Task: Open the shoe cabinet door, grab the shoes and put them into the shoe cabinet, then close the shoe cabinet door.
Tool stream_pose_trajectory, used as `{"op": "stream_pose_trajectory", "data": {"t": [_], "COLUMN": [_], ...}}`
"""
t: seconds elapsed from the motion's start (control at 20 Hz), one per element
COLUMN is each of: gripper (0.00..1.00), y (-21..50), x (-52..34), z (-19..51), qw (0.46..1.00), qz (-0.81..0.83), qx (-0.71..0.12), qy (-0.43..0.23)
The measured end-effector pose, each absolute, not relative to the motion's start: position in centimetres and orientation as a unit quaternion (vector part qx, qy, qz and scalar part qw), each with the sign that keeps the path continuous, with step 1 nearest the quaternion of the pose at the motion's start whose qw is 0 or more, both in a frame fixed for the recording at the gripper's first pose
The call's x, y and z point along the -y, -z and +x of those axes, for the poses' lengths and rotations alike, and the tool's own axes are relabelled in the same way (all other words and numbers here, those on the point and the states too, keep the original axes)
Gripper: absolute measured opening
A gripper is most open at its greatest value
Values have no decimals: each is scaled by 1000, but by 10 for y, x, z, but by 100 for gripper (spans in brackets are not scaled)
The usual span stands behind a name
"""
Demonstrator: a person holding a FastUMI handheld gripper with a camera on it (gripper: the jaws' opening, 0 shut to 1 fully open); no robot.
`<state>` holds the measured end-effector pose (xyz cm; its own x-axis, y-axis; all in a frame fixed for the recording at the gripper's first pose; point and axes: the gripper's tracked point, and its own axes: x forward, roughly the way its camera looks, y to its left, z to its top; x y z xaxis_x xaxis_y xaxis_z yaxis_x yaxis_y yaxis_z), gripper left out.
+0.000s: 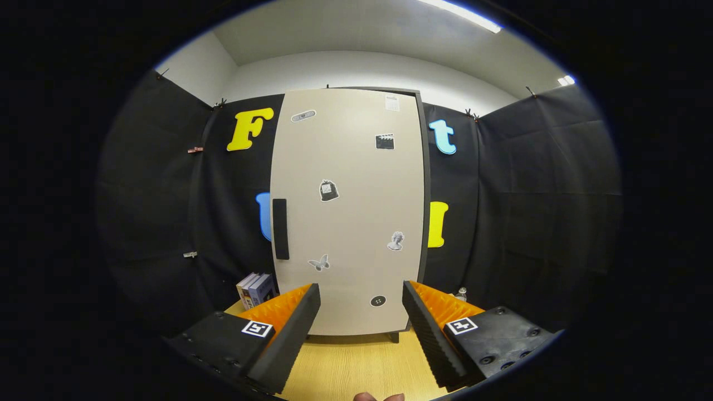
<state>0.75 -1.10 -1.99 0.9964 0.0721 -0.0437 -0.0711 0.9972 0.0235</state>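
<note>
Your fingertips (379,396) peek in at the very near edge, below the hand-held gripper (361,303). Its two fingers stand wide apart with nothing between them but bare wood; neither touches anything.

Under the fingers runs the counter (356,367), a light wood-grain top, bare in the stretch between the fingers and the cabinet's foot.

Just beyond the fingertips stands the shoe cabinet (348,211), upright and facing you. Its door (356,167) is beige, flat and closed, with a darker edge of the cabinet body showing along the right side. A dark vertical handle (280,228) sits at the door's left edge, about mid-height, higher than your fingers and off to the left of them.

Several small stickers (328,190) dot the door; you cannot make out what they show in detail. One round dark sticker lies low on the door, between the two fingertips as seen from here.

To the left of the cabinet's base, past the left finger, a few books (256,289) stand upright on the counter. To the right of the base, beyond the right finger, a small bottle top (462,292) shows, mostly hidden.

Black cloth (529,195) hangs behind and to both sides of the cabinet.
</note>
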Motion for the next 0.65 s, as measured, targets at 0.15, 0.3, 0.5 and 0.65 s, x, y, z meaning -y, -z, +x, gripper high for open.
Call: {"op": "stream_pose_trajectory", "data": {"t": [0.15,0.3,0.5,0.65], "gripper": [97,97,97,97], "y": [22,23,22,23], "x": [10,9,7,4], "z": [6,5,3,-12], "qw": [999,999,999,999], "qz": [13,18,16,17], "qx": [-25,-29,-27,-29], "qy": [-36,-37,-40,-42]}}
